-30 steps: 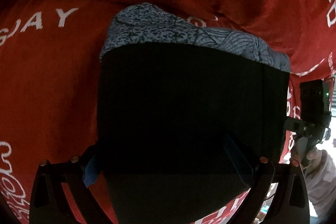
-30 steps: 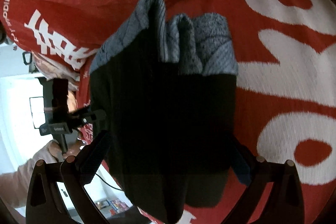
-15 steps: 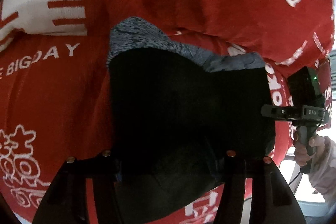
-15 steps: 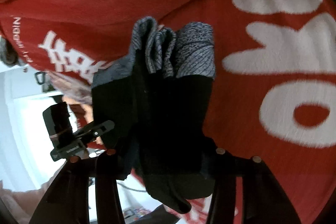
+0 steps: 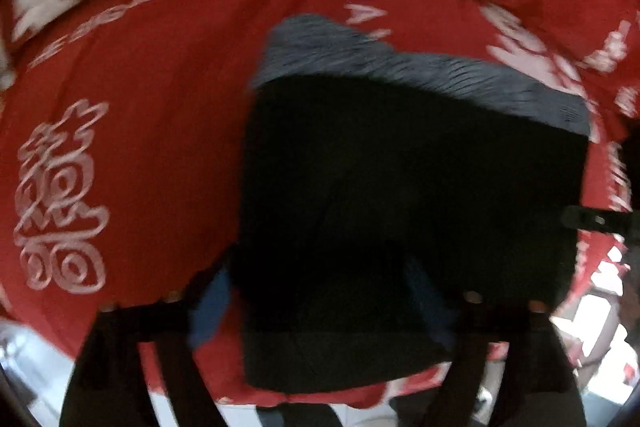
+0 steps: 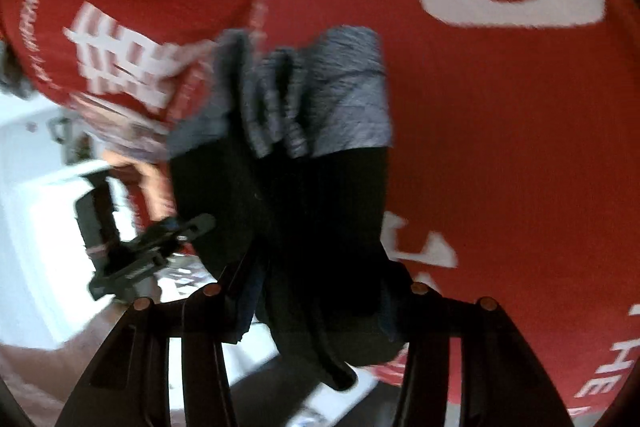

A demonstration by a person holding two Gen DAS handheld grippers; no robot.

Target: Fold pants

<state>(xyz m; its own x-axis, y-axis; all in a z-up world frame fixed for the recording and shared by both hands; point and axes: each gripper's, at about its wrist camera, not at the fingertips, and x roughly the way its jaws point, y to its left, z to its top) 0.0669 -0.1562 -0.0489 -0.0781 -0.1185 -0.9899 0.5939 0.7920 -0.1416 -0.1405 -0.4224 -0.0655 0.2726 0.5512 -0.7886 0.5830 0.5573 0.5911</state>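
Item: one pair of black soft-cloth pants (image 5: 400, 187) with a grey patterned band (image 5: 400, 67) along the far edge, lying on a red bedspread with white lettering (image 5: 140, 107). Left wrist view, blurred: the pants lie as a flat, roughly squared fold right of centre, with the grey band on the far side and the near black edge running in between the fingers. The left gripper (image 5: 320, 303) has just been opening. Its jaws stand wide with the cloth between them, and the left blue pad (image 5: 208, 307) shows clear of the cloth's left edge, so we judge it is not pressing. Right wrist view, also blurred: the same pants (image 6: 312, 207) show end-on, the grey band (image 6: 348, 95) pleated into several upright ridges on the far side and the black cloth bunched toward us over the bedspread (image 6: 500, 147). The right gripper (image 6: 316, 295) has also just been opening. The bunched cloth fills the gap between its fingers and a lump of it hangs past them on the near side; we cannot tell whether the pads are pressing on it. Handling, as we judge it: light, limp, not fragile and not slippery. It keeps no shape of its own, drapes and bunches wherever it is unsupported, and drags on the fuzzy bedspread. Take-hold points: the two near corners of the black edge, one per gripper and well apart, pinching all layers together so the fold lifts as one and the grey band stays aligned.
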